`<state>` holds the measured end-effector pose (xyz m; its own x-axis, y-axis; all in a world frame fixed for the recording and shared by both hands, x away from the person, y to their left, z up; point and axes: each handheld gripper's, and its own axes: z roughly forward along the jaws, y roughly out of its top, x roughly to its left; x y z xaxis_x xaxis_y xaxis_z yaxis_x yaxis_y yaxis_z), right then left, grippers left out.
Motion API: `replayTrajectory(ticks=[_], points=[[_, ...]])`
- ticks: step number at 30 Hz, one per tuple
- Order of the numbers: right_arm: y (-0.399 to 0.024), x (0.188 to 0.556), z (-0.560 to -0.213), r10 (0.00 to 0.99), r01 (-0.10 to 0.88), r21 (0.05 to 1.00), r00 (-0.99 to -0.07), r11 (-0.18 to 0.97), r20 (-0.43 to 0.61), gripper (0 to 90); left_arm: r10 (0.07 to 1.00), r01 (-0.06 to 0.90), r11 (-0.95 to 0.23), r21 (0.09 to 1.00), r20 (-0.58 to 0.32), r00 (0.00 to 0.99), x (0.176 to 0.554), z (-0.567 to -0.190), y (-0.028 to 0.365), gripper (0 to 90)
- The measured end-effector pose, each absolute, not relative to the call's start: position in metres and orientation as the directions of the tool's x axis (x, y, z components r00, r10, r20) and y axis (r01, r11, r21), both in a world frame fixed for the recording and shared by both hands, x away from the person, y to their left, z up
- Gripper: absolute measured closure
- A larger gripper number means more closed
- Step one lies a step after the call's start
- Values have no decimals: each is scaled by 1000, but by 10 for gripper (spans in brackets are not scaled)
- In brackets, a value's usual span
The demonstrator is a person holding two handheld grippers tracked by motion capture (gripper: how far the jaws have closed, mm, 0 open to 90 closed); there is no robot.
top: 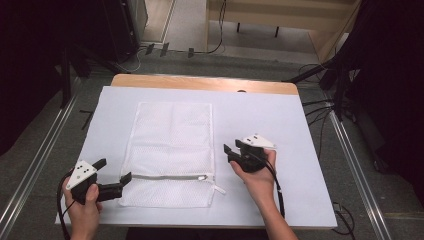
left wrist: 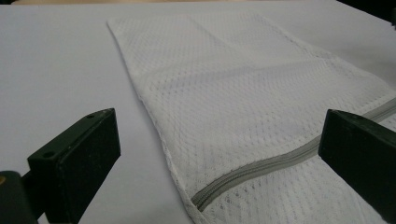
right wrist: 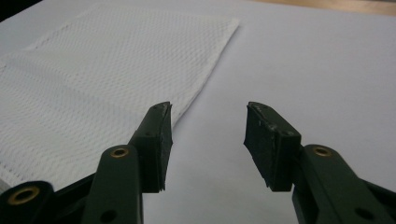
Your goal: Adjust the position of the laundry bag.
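A white mesh laundry bag point(top: 170, 140) lies flat on the white table cover, its grey zipper point(top: 165, 176) running across near the front edge. My left gripper point(top: 113, 171) rests at the bag's front left corner, open wide. In the left gripper view its jaws stand on either side of the zipper's end point(left wrist: 243, 175) without touching it. My right gripper point(top: 234, 148) hovers just right of the bag's right edge and is open. In the right gripper view nothing lies between its pads point(right wrist: 159, 140), and the bag point(right wrist: 102, 70) lies to their left.
The white cover point(top: 280, 120) spans the wooden table point(top: 200, 82), with bare surface right of the bag. The zipper pull point(top: 218, 189) sticks out past the bag's front right corner. Metal rails, cables and dark stands line the floor on both sides.
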<state>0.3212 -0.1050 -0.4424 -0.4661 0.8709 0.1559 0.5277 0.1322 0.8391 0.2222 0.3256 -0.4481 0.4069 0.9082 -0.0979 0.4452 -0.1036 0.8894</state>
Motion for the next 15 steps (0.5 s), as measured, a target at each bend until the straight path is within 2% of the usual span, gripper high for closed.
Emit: replayTrajectory(ticks=[12,15], points=[[-58,344,-463,866,662,737,-441,136,237,635,903,446,-108,888,-100,417,224,-448,323,0],[-50,344,-467,870,671,723,-443,162,216,691,901,450,-109,886,-103,421,225,-448,322,0]])
